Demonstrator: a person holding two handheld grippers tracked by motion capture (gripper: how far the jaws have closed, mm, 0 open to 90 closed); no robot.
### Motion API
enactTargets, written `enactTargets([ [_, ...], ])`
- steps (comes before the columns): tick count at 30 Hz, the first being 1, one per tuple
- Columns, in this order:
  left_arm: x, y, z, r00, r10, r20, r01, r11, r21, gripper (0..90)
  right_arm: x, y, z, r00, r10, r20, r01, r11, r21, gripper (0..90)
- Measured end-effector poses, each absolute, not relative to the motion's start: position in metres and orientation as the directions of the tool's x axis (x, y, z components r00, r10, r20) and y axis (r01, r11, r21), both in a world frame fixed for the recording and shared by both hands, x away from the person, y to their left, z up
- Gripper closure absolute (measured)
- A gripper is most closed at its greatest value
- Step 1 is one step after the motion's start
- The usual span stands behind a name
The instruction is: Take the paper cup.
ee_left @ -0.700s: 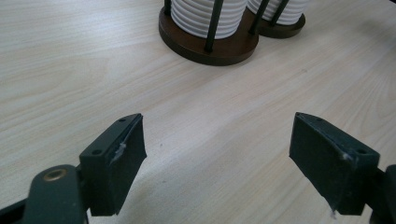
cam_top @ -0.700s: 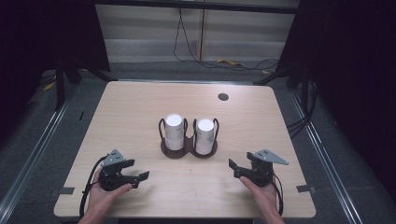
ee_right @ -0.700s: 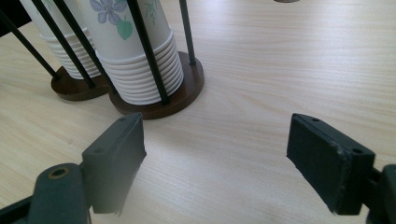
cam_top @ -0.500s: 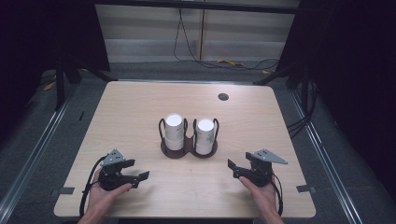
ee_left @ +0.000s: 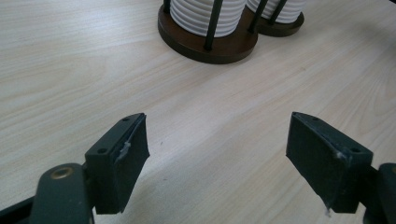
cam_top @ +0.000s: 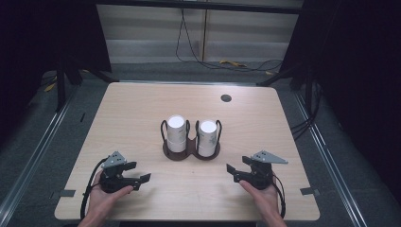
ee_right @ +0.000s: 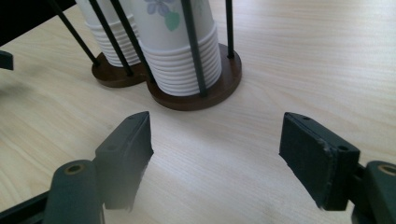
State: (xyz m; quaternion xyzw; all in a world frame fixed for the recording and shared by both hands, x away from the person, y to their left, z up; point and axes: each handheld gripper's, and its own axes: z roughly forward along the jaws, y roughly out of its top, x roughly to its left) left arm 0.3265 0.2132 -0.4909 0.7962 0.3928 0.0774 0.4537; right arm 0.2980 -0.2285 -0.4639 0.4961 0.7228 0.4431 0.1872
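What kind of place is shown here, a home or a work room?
Probably a lab or recording studio, not a home: a bare wooden table stands alone, black curtains hang on both sides, cables lie loose on the floor, and a person holds grippers.

- Your surface (cam_top: 142,113): light wood grain, rounded corners, small dark round grommet (cam_top: 226,98) near the far right edge.
- Grey floor (cam_top: 331,156) around it, metal rails (cam_top: 28,165) either side.
- Pale wall panel (cam_top: 146,33) beyond, cables (cam_top: 189,42) hanging down it.
- Both sides dark.
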Motion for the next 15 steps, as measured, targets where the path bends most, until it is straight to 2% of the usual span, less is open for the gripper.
enactTargets([
  [15,0.325,0.215,-0.490,0.681,0.694,-0.236,0.554,-0.277,0.785,21.3,0.301,-0.213,-0.451,-0.521,0.843,0.132,0.513,0.186,0.838,23.0],
])
